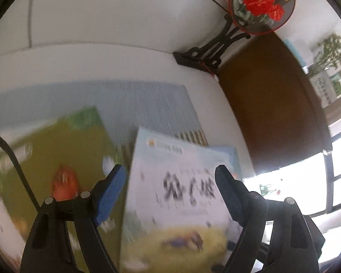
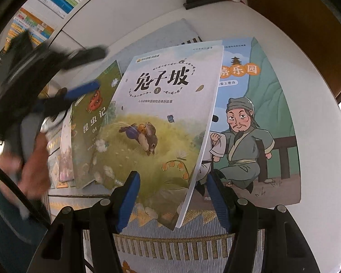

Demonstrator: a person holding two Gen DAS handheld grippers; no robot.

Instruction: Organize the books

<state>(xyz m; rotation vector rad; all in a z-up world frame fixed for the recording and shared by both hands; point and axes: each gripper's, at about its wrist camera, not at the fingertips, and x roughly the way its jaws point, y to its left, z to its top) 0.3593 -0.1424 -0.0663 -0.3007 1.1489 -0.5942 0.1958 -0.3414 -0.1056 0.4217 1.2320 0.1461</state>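
The glossy paperback rabbit book (image 2: 161,122) is tilted up, its long axis running toward the desk's (image 2: 272,29) far edge, its near corner between the right tongs' (image 2: 171,195) ribbed blue pads; whether they pinch it is unclear. The left tongs (image 1: 170,182) hover spread.

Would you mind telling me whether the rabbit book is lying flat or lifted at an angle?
Lifted and tilted. The rabbit book shows its page edge raised above the poet book, its lower end between the right gripper fingers.

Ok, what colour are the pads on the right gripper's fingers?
Blue pads on black fingers, clearest in the right wrist view.
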